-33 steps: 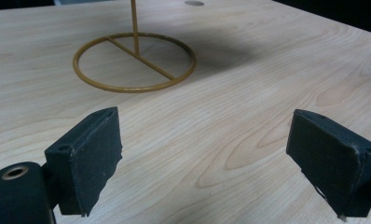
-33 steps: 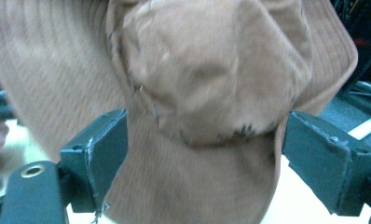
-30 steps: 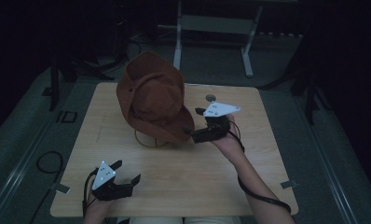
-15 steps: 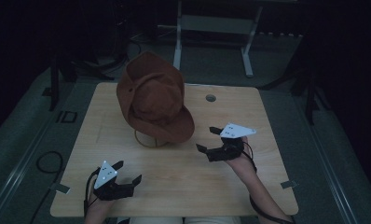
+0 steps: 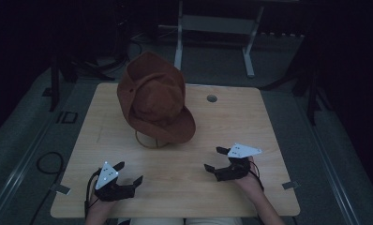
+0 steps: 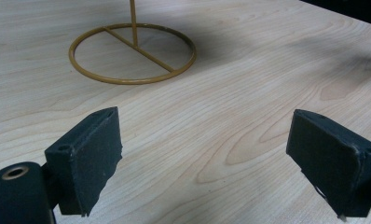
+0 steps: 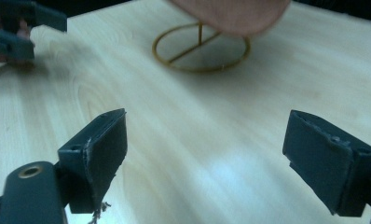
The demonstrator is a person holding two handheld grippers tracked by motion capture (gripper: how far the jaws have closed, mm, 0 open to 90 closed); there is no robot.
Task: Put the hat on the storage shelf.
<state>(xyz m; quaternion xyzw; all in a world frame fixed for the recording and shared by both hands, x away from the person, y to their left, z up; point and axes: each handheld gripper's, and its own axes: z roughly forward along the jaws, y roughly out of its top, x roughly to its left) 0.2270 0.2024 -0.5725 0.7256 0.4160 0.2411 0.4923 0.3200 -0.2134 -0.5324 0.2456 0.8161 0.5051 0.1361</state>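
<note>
Nearest the person, at the table's [image 5: 269,117] front edge, the left gripper [image 5: 128,180] rests low with its jaws spread wide and nothing between them; its own view shows only bare wood between the pads. To its right, a little farther in, the right gripper [image 5: 214,159] also sits with jaws apart and empty, aimed toward the middle of the table. Beyond both, the stand [image 6: 132,53], a thin brass-coloured wire ring with a crossbar and an upright rod, sits on the wood near the centre. On top of it hangs the hat [image 5: 154,101], brown, wide-brimmed, tilted so the brim droops toward the grippers, well apart from both.

The hat looks light and soft, probably felt or suede, so it should bend rather than resist a pinch. The near brim edge seems the best hold, since the crown would dent. The stand looks light too and may tip if the hat is dragged sideways rather than lifted.
</note>
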